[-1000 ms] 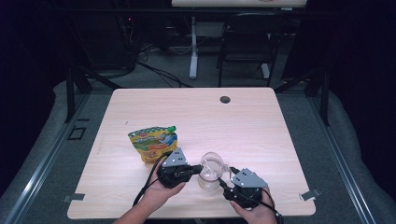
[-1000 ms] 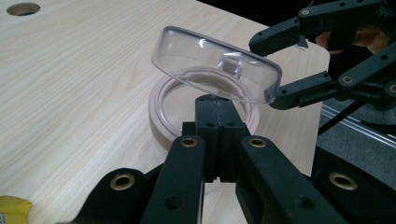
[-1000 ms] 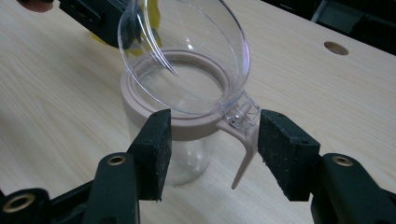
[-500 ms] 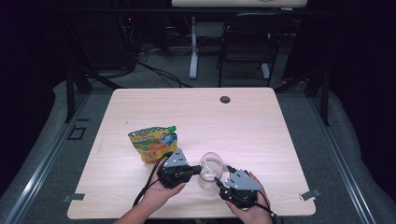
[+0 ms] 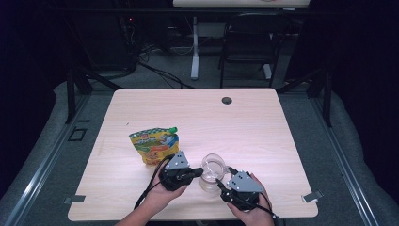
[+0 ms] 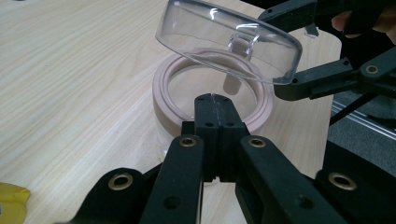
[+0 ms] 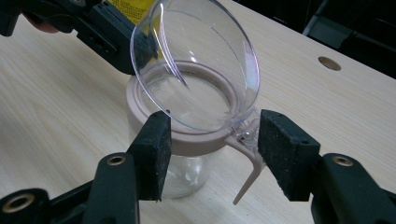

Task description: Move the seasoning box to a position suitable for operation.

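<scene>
In the high view, a clear glass jar (image 5: 212, 170) stands on the near part of the wooden table (image 5: 263, 127), between the left gripper (image 5: 199, 171) on its left and the right gripper (image 5: 224, 180) at its near right. Its hinged clear lid (image 5: 214, 163) is raised. A yellow and green snack pouch (image 5: 154, 146) with a green cap lies just beyond the left gripper, well clear of the jar. A small round hole (image 5: 227, 100) sits at the table's far edge, and a dark chair (image 5: 244, 52) stands past it.

In the left gripper view, the left gripper (image 6: 215, 100) has its two black jaws pressed flat together, tip at the near side of the jar's beige collar ring (image 6: 163, 105); whether it touches the ring is hard to tell. The lid (image 6: 224, 39), a shallow transparent dome with a moulded knob, tilts open above the ring. The right gripper (image 6: 299, 51) reaches in from the far right, its jaws at the lid's edge.

In the right gripper view, the right gripper (image 7: 212, 140) has its jaws well apart, straddling the jar (image 7: 187, 172) at the collar (image 7: 196, 140), pads close beside it without pressing. The lid (image 7: 196, 65) stands tilted up, glossy and smooth. A beige clasp arm (image 7: 247, 175) hangs from the collar.
</scene>
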Demonstrator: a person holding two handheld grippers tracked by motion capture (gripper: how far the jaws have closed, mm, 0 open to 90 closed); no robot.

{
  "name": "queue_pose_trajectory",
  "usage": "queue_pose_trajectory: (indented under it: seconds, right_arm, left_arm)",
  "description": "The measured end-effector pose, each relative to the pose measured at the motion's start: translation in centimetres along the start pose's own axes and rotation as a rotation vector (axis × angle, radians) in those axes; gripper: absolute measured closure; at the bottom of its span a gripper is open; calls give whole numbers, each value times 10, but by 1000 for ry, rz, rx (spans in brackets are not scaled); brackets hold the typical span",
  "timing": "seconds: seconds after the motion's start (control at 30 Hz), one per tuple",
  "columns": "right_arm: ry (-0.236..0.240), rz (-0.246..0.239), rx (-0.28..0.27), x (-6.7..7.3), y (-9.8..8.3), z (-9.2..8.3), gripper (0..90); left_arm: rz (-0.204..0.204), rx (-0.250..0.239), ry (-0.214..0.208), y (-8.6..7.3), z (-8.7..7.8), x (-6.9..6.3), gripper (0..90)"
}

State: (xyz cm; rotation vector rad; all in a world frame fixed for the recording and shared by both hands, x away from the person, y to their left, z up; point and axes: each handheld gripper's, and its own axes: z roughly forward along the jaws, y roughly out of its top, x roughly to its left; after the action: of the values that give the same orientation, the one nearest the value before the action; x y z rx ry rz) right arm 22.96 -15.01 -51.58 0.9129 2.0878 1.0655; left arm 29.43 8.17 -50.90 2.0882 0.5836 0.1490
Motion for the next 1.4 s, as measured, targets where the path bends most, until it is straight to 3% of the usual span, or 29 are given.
queue_pose_trajectory:
  seconds: [0.27,0.53,0.8,1.13,1.4]
  right_arm:
    - [-5,-4,-5,0,0,0,449]
    - [-8,25,-34,-3,2,-5,457]
    - [12,67,-46,-7,3,-10,584]
    - [-2,65,-51,-7,3,-13,602]
    - [3,107,-59,-13,0,-17,619]
  left_arm:
    - [1,0,0,0,0,0,900]
    - [4,2,0,0,0,0,900]
    - [10,5,3,0,0,0,900]
    - [10,5,3,0,0,0,900]
    - [10,2,5,0,0,0,900]
